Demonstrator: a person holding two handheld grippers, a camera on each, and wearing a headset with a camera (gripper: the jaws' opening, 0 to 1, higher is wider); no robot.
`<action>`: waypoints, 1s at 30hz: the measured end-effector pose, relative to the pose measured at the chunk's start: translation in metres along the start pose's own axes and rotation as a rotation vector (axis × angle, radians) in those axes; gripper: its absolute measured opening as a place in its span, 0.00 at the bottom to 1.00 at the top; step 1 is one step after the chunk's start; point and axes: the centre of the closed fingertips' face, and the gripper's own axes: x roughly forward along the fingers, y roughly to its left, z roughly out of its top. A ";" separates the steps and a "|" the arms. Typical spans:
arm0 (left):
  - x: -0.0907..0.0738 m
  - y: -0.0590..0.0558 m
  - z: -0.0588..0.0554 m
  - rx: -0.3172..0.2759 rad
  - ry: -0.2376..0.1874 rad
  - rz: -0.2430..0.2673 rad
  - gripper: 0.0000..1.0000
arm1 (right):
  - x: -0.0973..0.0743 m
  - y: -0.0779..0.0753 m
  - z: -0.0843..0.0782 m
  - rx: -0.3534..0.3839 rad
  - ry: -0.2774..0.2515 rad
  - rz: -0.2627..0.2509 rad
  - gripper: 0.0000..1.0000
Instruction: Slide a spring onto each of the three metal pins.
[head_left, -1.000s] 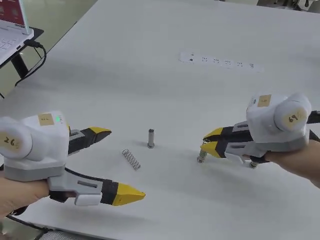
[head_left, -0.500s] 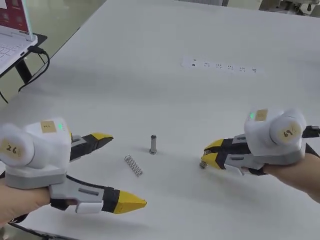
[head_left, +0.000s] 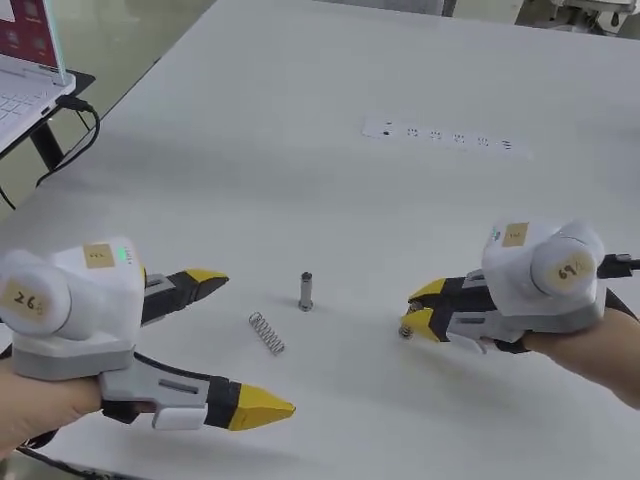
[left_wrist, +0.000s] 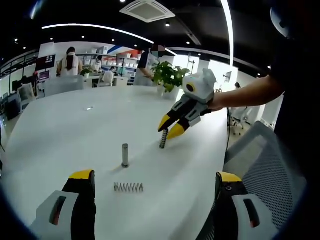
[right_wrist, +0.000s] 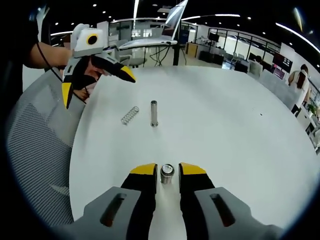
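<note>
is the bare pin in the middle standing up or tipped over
Upright: the bare pin stands on end on the table; the loose spring lies flat beside it, not touching.

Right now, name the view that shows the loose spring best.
The left gripper view: the loose spring lies near and side-on, coils distinct. Head view shows it smaller, slanted; right gripper view shows it far and small.

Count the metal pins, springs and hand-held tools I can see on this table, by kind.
Metal pins: 2 (bare pin, sprung pin)
Springs: 2 (loose spring, fitted spring)
Tools: 2 (left tool, right tool)
Total: 6
</note>
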 end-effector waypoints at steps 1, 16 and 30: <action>0.000 0.000 0.000 0.002 0.000 0.001 0.97 | -0.001 0.002 0.001 0.011 -0.007 0.015 0.18; -0.002 -0.001 0.003 -0.013 -0.016 0.011 0.98 | -0.014 0.004 0.016 0.082 -0.081 -0.018 0.30; -0.004 -0.002 0.011 -0.019 -0.039 0.012 0.98 | -0.027 0.012 0.022 0.149 -0.138 -0.051 0.40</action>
